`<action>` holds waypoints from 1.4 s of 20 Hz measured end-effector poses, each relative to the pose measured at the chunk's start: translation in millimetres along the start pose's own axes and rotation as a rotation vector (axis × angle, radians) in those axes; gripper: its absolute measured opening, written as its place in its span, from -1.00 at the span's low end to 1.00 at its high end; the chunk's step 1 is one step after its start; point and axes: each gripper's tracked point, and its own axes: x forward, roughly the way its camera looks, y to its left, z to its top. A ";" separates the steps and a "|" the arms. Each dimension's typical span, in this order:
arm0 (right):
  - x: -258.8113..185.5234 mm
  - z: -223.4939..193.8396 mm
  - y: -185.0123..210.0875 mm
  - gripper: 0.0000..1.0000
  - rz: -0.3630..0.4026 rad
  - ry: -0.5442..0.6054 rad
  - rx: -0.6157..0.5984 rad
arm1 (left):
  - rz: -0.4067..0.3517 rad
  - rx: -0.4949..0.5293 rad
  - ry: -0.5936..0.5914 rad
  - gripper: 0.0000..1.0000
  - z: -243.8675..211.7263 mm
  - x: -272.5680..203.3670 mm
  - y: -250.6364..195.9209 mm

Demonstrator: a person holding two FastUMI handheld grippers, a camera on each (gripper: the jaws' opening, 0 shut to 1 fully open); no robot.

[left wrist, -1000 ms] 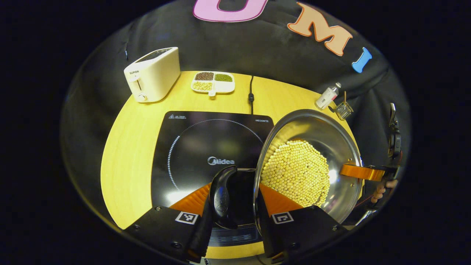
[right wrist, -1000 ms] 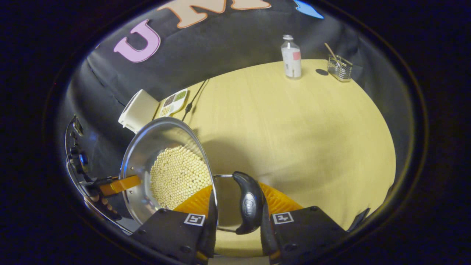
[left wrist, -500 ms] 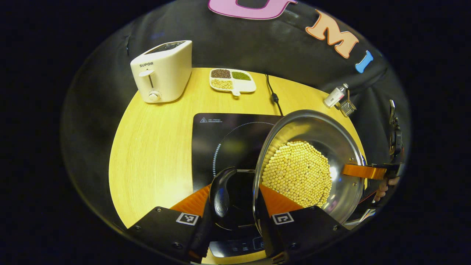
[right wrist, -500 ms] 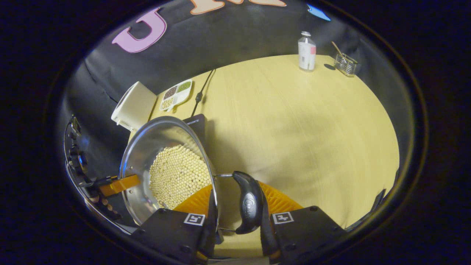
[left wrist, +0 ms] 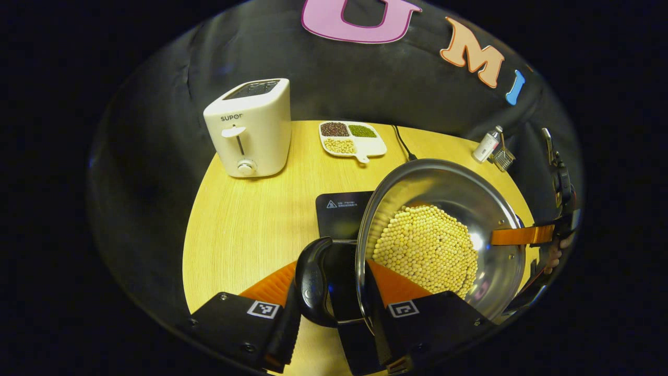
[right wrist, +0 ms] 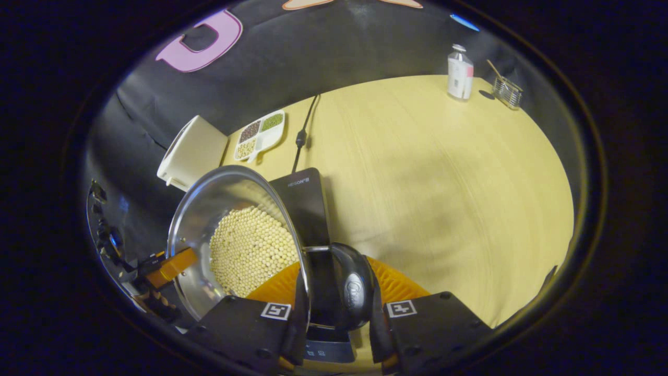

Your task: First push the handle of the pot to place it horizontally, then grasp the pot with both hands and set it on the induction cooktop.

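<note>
A steel pot [left wrist: 443,183] half full of pale yellow beans [left wrist: 425,250] hangs between my two grippers, over the black induction cooktop [left wrist: 342,209]. My left gripper [left wrist: 332,277] is shut on the near black loop handle [left wrist: 312,282] and the rim. At the far rim a hand [left wrist: 553,256] holds my right gripper [left wrist: 514,236]. In the right gripper view, my right gripper [right wrist: 334,271] is shut on the other handle [right wrist: 356,292] of the pot [right wrist: 209,209]. There the cooktop [right wrist: 308,203] lies under the pot, and my left gripper [right wrist: 167,263] sits at the far rim.
On the round wooden table [left wrist: 245,230] a white toaster [left wrist: 250,130] stands at the back left. Beside it is a divided dish of beans [left wrist: 352,138], with the cooktop's cord [left wrist: 402,143] behind. A small bottle [right wrist: 459,73] and a wire holder [right wrist: 506,93] stand at the far right edge.
Both grippers have carried the pot sideways, from the bare table to over the cooktop. The cooktop has come into the right gripper view. Both grips are unchanged.
</note>
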 end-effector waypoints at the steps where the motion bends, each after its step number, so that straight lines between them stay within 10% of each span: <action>1: -0.8 -1.2 -0.4 -0.10 0.002 0.001 0.004 | 0.004 -0.002 -0.010 0.23 0.9 -1.0 0.3; 13: -9.5 -10.9 -4.8 0.52 0.013 0.018 0.066 | 0.041 -0.125 -0.004 0.71 -35.6 2.4 -10.6; 28: -75.4 8.3 -28.8 0.90 0.120 -0.085 0.080 | 0.350 -0.092 -0.255 0.88 -10.8 -82.4 9.8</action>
